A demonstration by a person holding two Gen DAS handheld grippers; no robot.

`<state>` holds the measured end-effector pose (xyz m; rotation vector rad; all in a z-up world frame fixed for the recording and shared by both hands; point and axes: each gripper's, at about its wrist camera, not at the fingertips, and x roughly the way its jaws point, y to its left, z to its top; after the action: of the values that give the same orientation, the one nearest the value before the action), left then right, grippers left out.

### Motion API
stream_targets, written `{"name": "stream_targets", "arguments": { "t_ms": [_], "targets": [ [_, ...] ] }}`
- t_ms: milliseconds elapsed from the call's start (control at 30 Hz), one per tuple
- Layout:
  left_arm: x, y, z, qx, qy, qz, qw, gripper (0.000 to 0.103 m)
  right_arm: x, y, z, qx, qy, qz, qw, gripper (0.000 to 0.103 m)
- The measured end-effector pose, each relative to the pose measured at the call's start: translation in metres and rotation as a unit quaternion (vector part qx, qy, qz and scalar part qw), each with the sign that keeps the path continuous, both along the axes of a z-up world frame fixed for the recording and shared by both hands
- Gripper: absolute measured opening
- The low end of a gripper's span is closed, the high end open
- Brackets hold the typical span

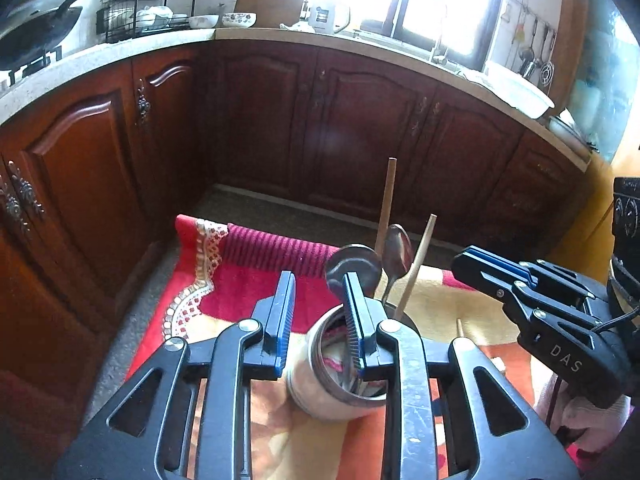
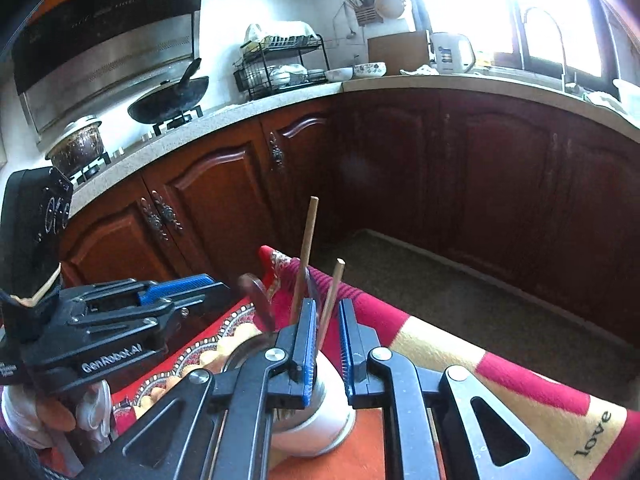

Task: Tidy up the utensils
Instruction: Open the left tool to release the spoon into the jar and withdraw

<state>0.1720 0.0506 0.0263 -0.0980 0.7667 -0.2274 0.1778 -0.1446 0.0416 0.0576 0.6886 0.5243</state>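
Holder: a white cylindrical utensil holder with a metal rim (image 1: 320, 384) stands upright on the red, orange and cream patterned cloth (image 1: 236, 296), just below both grippers.
Contents: two pale wooden sticks (image 1: 386, 204), a steel spoon (image 1: 397, 248) and a round steel ladle bowl (image 1: 352, 268) stand bowl-up in the holder.
Stray item: a wooden tip (image 1: 460, 326) shows on the cloth behind the holder; identity unclear.
Step (judged): utensils already stand in the holder; both grippers appear to hover between placements.
Next move (judged): find a utensil outside the holder, and approach without knocking the sticks.
Left gripper (image 1: 320, 312): jaws spread, nothing pinched; right finger overlaps the holder rim, contact uncertain.
Right gripper (image 2: 326, 340): jaws narrowly apart, empty; a stick rises behind the gap.
Pose: both angle down toward the holder, side by side; a white-gloved hand (image 2: 36, 416) carries the left one.
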Motion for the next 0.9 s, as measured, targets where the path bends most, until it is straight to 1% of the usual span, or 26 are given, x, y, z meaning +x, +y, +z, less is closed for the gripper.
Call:
{"name": "stream_targets", "arguments": {
  "t_ms": [133,200,267,367,567,733,800,900],
  "targets": [
    [-0.011,0.001,0.003,-0.008,0.002,0.002,1.0000,0.031,-0.015,-0.012,0.002,0.001,0.000,-0.004,1.000,0.011],
    [-0.019,0.002,0.005,-0.017,0.000,0.003,0.9999,0.035,-0.024,-0.017,0.004,-0.001,-0.002,-0.005,1.000,0.013],
    [-0.026,0.000,0.008,-0.022,-0.002,0.004,0.9998,0.042,-0.035,-0.026,0.005,-0.003,-0.005,-0.008,1.000,0.024],
    [-0.039,-0.006,0.008,-0.029,-0.002,0.000,0.9996,0.048,-0.050,-0.040,0.003,-0.014,0.001,-0.016,1.000,0.026],
    [-0.063,-0.028,0.002,-0.036,0.009,-0.023,0.9991,0.049,-0.080,-0.082,-0.008,-0.021,0.022,-0.042,0.999,0.026],
    [-0.080,-0.049,-0.009,-0.055,0.030,-0.050,0.9968,0.051,-0.103,-0.124,-0.022,-0.027,0.042,-0.075,0.996,0.028],
    [-0.086,-0.056,-0.015,-0.063,0.040,-0.060,0.9954,0.052,-0.111,-0.143,-0.031,-0.030,0.054,-0.090,0.994,0.028],
    [-0.091,-0.069,-0.027,-0.070,0.059,-0.073,0.9931,0.053,-0.120,-0.171,-0.053,-0.023,0.084,-0.112,0.990,0.028]
  ]
}}
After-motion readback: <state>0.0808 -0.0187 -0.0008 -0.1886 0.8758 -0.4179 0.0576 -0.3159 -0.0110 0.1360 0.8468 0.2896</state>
